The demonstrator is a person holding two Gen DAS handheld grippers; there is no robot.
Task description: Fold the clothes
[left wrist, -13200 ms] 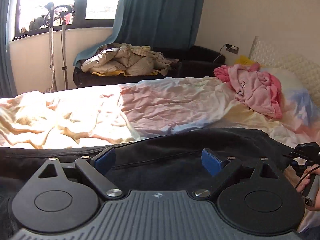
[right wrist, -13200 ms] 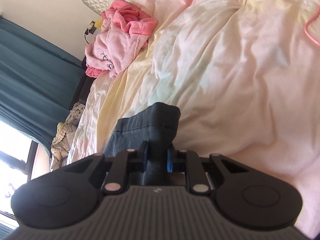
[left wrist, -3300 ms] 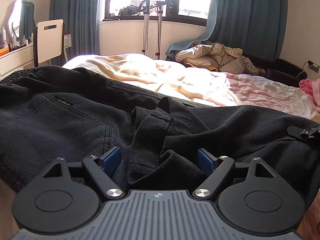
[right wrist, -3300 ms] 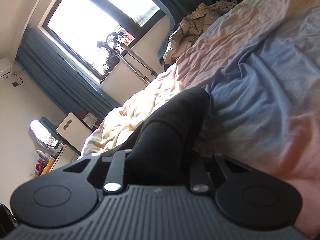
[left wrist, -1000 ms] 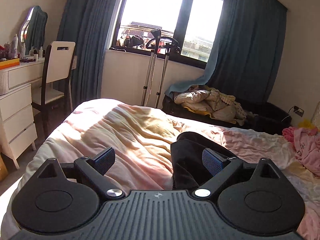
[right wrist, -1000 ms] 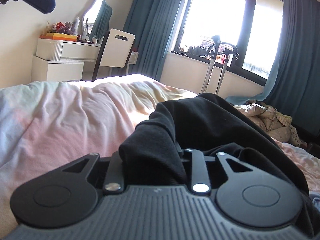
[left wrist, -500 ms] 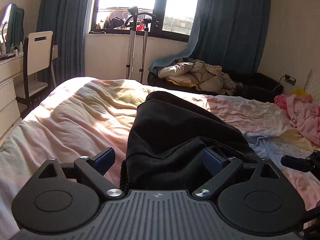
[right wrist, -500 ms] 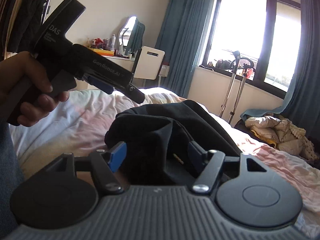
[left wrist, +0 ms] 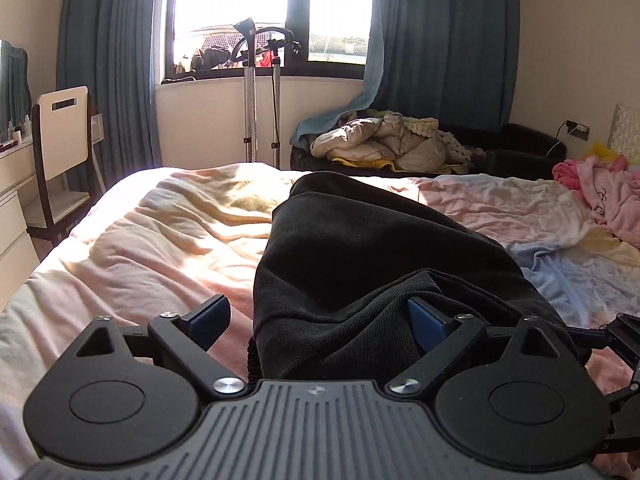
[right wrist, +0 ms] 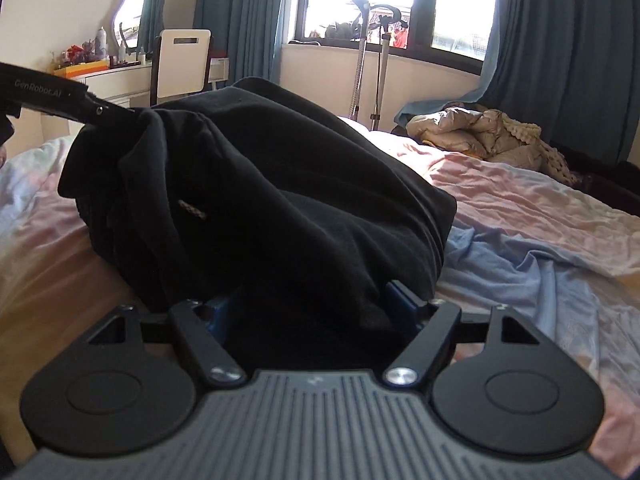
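- Spreading across both views is the bed [left wrist: 152,240], its pastel sheet rumpled, sunlit toward eleven o'clock in the left wrist view.
- Lying on it, dead centre, the black trousers [left wrist: 360,248] sit as a folded bundle, running from six o'clock up toward twelve in the left wrist view.
- Right gripper [right wrist: 316,312]: jaws are opening, black cloth between them, pads apparently no longer pressing. Released, I'd say.
- Left gripper [left wrist: 320,320]: jaws spread wide, the left pad clear over the sheet at nine o'clock, the right pad against the bundle's edge. Nothing clenched.
- Small detail: a pale cord end [right wrist: 192,210] shows on the cloth at ten o'clock in the right wrist view.
- To do this well, I'd back both tools straight out low and slow so no finger drags the top layer, then press the bundle flat.
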